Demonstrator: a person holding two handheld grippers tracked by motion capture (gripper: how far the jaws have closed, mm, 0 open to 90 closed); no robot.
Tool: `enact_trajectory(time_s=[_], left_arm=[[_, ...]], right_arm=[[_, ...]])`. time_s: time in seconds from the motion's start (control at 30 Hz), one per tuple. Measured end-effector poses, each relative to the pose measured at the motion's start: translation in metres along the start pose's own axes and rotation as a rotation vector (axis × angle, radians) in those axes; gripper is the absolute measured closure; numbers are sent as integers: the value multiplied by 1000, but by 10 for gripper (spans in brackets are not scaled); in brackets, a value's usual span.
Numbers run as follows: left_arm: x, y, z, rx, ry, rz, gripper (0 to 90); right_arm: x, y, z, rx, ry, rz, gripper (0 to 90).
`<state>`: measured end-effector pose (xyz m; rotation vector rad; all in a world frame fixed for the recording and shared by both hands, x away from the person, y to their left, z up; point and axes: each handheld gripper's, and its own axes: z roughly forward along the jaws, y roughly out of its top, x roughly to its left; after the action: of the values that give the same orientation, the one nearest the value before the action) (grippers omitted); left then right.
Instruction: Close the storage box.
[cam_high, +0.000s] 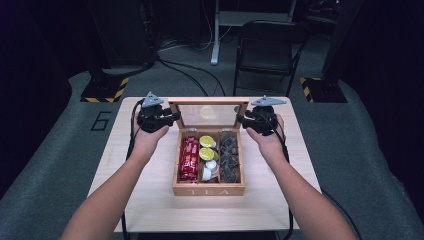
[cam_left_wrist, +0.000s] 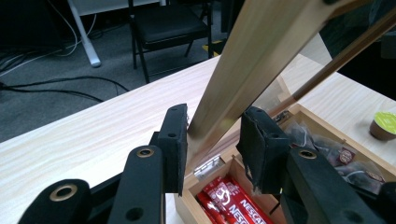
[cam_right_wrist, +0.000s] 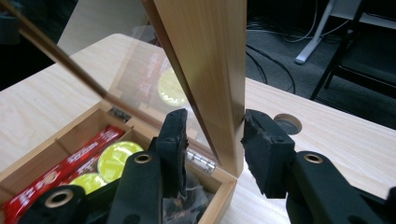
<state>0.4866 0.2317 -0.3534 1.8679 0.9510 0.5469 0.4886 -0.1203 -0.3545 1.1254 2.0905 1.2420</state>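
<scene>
Wooden box: mid-counter, lid upright.
Left gripper: fingers straddle lid's left edge, gap visible.
Right gripper: fingers straddle right edge, loose.

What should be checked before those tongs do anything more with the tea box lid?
1. Lid raised, roughly upright: ok.
2. Left tongs straddle the lid's side rail: ok.
3. Right tongs straddle the other rail: ok.
4. Pads clamped firmly on the wood: not ok, small gaps show.
5. Lid would stay up unaided: cannot tell.
6. Box well inside the table edges: ok.
</scene>
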Motion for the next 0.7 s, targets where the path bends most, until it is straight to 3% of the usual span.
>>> enact_trajectory(time_s=[0.1,0.13,0.17,0.27,0.43,0.53,0.6,0.7], left_arm=[[-2,-2,-3,6,-4,7,619],[-8,-3,-6,20,9,49,620],[-10,-4,-9,16,7,61,620],[-13,-6,-15,8,-11,50,596],[-25,-19,-31,7,-36,88,578],[-28,-25,-36,5,-50,96,553],[-33,-32,-42,-12,-75,87,533],[-39,-39,-48,-30,-72,92,516]], right_arm=[[1,-2,-5,7,10,-12,593],[1,-4,-8,3,19,-23,593],[3,-5,-11,-3,26,-30,592],[7,-10,-21,-34,21,-68,593],[15,-22,-37,-64,69,-86,593],[19,-26,-43,-64,78,-109,587],[27,-32,-51,-49,78,-150,572],[32,-36,-56,-51,72,-180,558]])
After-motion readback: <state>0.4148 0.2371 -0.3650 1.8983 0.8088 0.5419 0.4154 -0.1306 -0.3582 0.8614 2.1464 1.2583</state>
